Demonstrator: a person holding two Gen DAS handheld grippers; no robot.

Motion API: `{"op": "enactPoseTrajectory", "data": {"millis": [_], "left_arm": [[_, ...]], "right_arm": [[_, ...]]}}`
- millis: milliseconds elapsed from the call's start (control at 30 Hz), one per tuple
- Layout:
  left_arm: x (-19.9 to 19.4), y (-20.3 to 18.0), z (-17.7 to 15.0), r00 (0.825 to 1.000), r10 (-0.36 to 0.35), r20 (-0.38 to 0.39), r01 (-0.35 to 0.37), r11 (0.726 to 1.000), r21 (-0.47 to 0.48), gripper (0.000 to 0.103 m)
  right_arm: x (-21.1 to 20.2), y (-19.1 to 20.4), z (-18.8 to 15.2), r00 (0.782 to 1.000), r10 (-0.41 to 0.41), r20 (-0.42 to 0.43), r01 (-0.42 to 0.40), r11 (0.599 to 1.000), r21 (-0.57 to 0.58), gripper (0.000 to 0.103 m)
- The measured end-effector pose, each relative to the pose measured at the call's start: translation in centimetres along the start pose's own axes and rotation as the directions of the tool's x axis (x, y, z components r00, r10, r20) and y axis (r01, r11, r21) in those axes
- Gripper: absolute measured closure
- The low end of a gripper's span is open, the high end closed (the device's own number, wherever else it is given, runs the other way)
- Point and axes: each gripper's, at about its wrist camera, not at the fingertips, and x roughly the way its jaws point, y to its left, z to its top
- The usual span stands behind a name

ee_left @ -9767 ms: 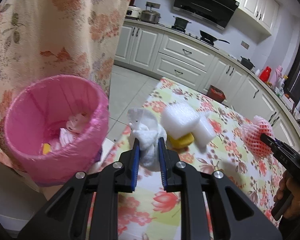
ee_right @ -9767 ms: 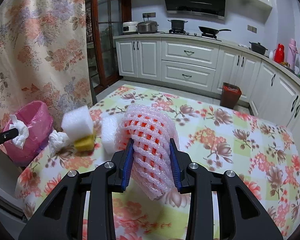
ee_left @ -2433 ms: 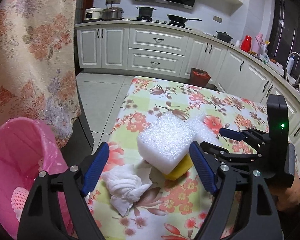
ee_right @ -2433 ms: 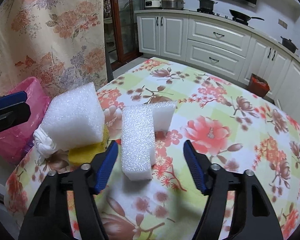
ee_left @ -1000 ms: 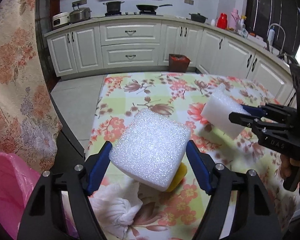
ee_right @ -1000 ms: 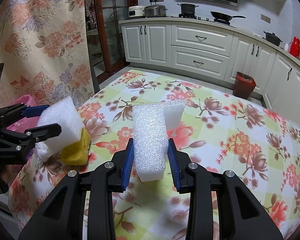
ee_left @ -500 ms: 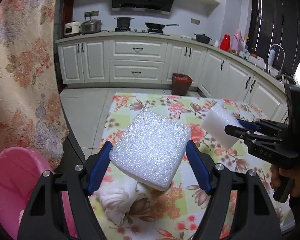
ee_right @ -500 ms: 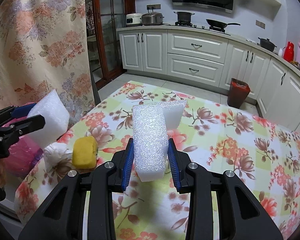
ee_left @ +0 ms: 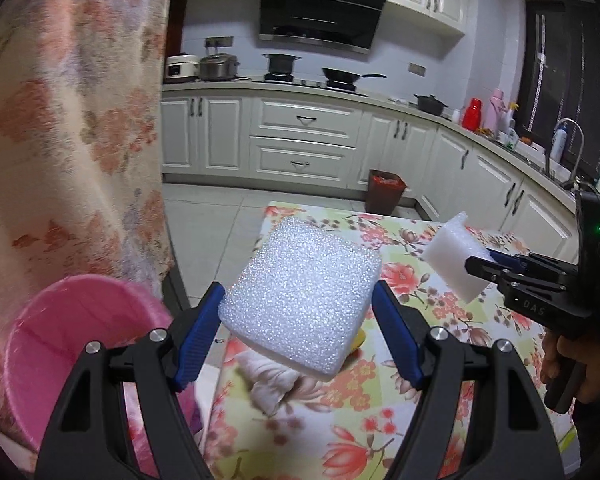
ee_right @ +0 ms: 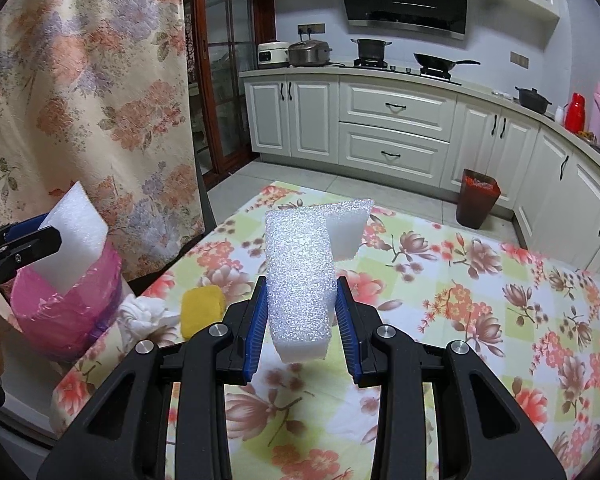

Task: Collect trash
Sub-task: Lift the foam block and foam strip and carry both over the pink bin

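Note:
My left gripper (ee_left: 298, 292) is shut on a big white foam block (ee_left: 300, 296), lifted above the table's left end, close to the pink-lined bin (ee_left: 60, 344). In the right wrist view that block (ee_right: 76, 236) hangs over the bin (ee_right: 64, 312) rim. Held in the air over the table, my right gripper (ee_right: 302, 284) is shut on an L-shaped white foam piece (ee_right: 300, 264). On the floral tablecloth (ee_right: 460, 280) lie a yellow sponge (ee_right: 202, 308) and a crumpled white tissue (ee_right: 144, 314).
A floral curtain (ee_right: 80, 100) hangs just behind the bin. A small red-lined bin (ee_right: 478, 196) stands on the floor beyond the table. White cabinets (ee_right: 392, 128) line the far wall. A hand (ee_left: 572, 364) grips the right gripper's handle.
Both grippers have risen with their foam pieces. The left one has carried its block off the yellow sponge and leftward, to the pink bin.

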Motion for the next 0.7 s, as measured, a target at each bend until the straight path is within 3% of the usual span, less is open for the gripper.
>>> {"op": "enactPoseTrajectory", "data": {"millis": [367, 700], "left_arm": [[-5.0, 4.2, -1.4, 0.994, 0.109, 0.024, -0.106, 0.989, -0.100, 0.030], [-9.9, 8.6, -1.8, 0.967, 0.248, 0.058, -0.234, 0.956, -0.179, 0.030]], "right_arm": [[-1.8, 3.7, 0.2, 0.999, 0.050, 0.013, -0.050, 0.998, -0.024, 0.071], [-2.5, 8.7, 1.1, 0.992, 0.125, 0.022, -0.123, 0.989, -0.081, 0.070]]}}
